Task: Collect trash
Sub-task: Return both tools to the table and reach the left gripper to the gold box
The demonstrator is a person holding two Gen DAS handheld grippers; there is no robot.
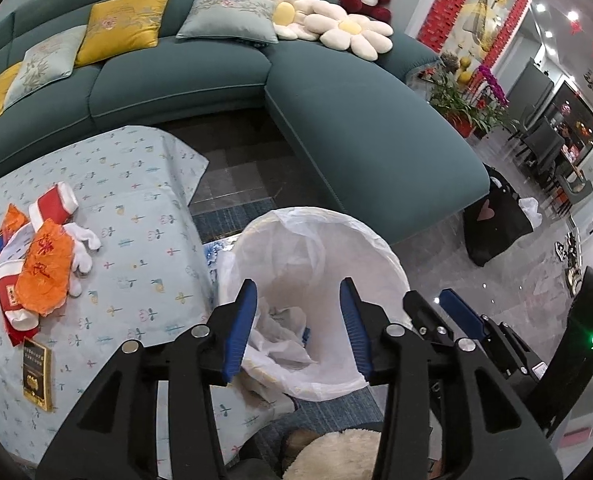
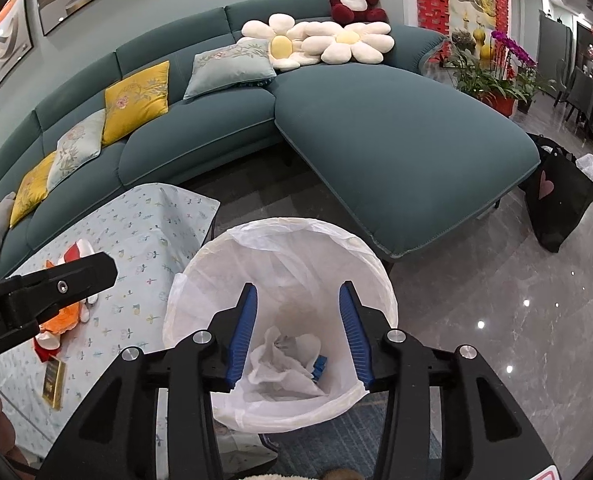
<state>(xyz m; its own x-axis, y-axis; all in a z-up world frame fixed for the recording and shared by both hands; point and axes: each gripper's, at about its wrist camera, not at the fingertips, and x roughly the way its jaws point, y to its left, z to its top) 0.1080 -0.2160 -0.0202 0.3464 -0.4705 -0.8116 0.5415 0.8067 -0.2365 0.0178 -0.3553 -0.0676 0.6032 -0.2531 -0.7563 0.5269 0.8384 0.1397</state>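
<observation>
A trash bin lined with a white bag [image 1: 380, 256] [image 2: 376, 280] stands on the floor beside the table. Crumpled white paper [image 2: 284, 364] and a blue scrap lie at its bottom. My left gripper [image 1: 298, 326] is open and empty above the bin's near left side. My right gripper [image 2: 298, 330] is open and empty directly over the bin; it shows in the left wrist view [image 1: 436, 312] too. On the table lie orange wrappers [image 1: 44, 276], red-and-white packaging [image 1: 54, 204] and a dark gold-edged packet [image 1: 37, 374].
The table has a light blue flowered cloth [image 1: 136, 208]. A teal sectional sofa [image 2: 396, 136] with cushions and a plush bear stands behind. A black bag [image 2: 556, 200] sits on the grey floor at the right. Potted flowers stand at the far right.
</observation>
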